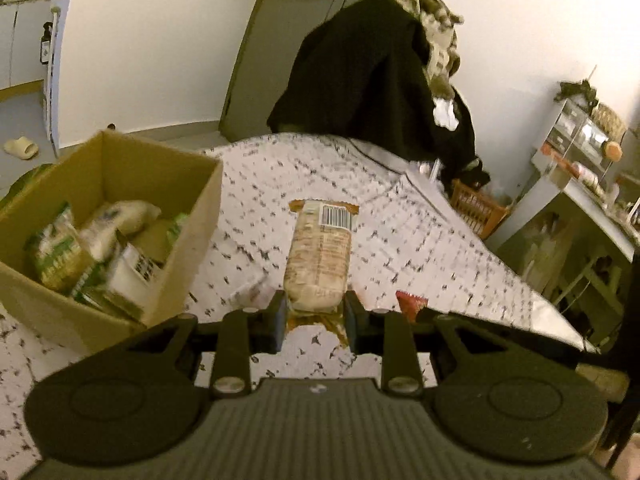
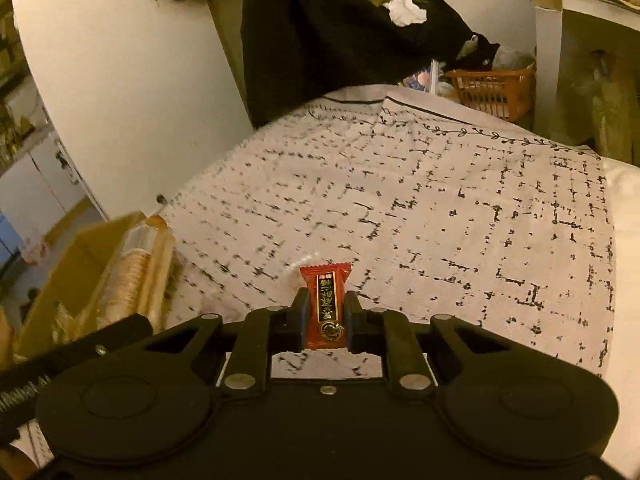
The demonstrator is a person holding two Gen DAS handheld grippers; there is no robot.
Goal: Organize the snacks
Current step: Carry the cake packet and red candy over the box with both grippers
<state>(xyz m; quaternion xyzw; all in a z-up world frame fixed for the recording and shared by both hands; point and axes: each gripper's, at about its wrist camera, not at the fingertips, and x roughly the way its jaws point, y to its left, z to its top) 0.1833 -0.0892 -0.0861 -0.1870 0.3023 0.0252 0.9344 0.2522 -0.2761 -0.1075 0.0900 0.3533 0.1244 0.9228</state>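
brown cardboard box [image 1: 120,184] with its top open is sitting at the left on a table covered by a pale cloth with a broken black grid print [image 1: 400,216]. inside the box, several green and cream snack packets [image 1: 88,248] are lying in a loose heap.

black left gripper [image 1: 314,312] is pinching one end of a long clear packet of round beige crackers with a barcode label [image 1: 320,256]. its jaws are narrowed onto the wrapper, and the packet is sticking out ahead of them, above the cloth and just right of the box.

black right gripper [image 2: 326,312] is squeezing a small red candy wrapper with gold lettering [image 2: 326,300] between jaws drawn fully together. the candy is standing upright between the pads, above the cloth.

beyond the table, a dark coat [image 1: 360,72] is hanging against a white wall [image 1: 152,40], and an orange plastic basket [image 2: 496,88] is sitting on the floor.
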